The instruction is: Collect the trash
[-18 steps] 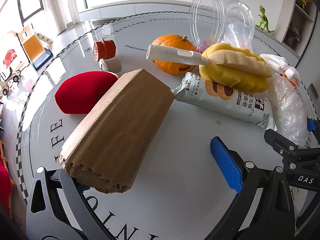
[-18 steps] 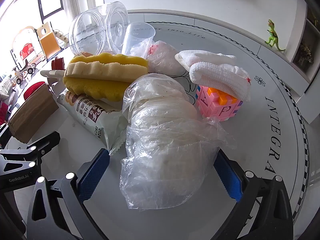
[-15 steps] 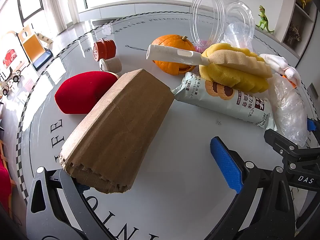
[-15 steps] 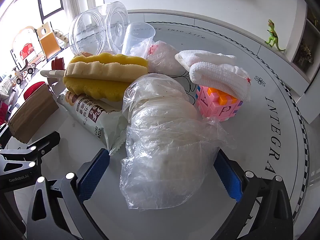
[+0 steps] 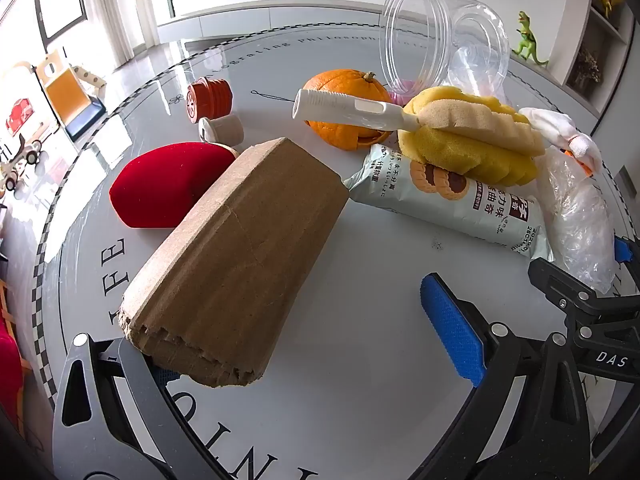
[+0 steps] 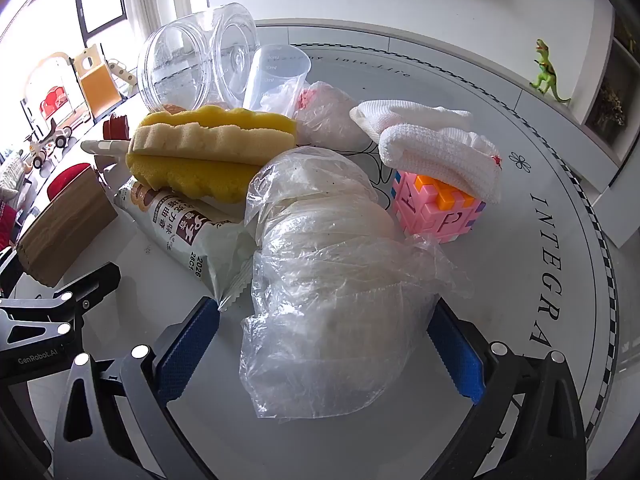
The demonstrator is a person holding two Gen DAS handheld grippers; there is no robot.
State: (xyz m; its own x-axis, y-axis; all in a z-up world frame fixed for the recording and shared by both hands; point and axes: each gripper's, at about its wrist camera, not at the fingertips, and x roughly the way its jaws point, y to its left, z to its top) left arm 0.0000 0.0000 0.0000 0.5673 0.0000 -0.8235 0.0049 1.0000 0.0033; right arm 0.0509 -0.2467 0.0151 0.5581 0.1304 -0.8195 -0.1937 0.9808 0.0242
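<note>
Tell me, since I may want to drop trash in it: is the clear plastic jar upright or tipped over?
Tipped over. The clear plastic jar lies on its side on the table, lidless mouth facing sideways.

A home living room: a round white table [image 5: 360, 420] printed with lettering stands amid family life, with children's wooden play furniture [image 5: 68, 96] and toy vehicles [image 5: 20, 156] on the glossy floor beyond its far left edge, curtained windows [image 5: 60, 0] behind, and a green toy dinosaur [image 6: 548, 72] on a shelf to its right.
</note>
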